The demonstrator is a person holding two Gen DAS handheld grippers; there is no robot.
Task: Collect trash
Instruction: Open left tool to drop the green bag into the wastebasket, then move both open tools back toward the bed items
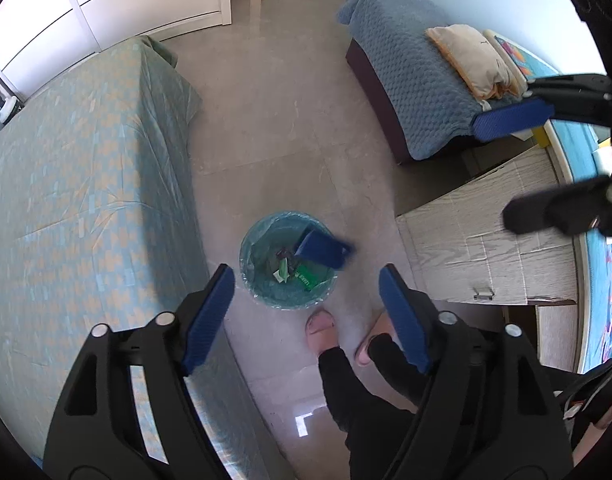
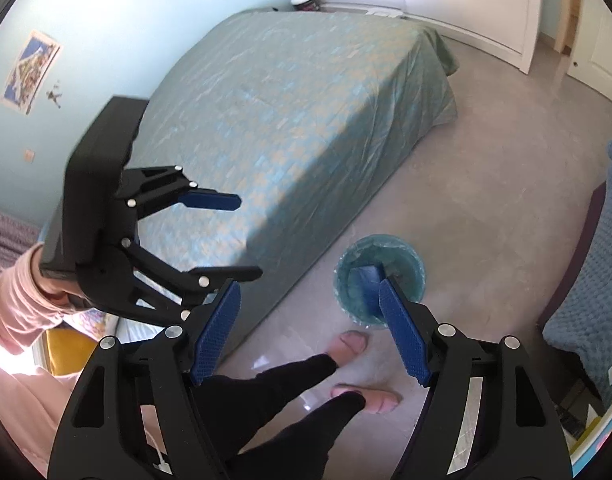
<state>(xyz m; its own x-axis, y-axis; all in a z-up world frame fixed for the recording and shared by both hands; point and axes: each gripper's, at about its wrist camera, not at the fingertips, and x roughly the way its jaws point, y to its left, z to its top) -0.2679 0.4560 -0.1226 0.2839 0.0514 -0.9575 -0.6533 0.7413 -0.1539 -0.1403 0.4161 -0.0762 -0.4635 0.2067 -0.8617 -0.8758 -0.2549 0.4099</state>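
Bin and trash, floor
Round lined bin (image 1: pixel 288 260) upright; blue box (image 1: pixel 322 249) tilted at rim, green wrappers (image 1: pixel 301 274) inside.

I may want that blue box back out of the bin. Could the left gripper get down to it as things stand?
Probably yes: the left gripper is open and empty above the bin, the blue box sticks up at its mouth, and nothing lies between them.

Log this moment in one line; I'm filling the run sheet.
left gripper: open, empty | right gripper: open, empty | blue box: tilted at trash bin rim | bin: green wrappers inside
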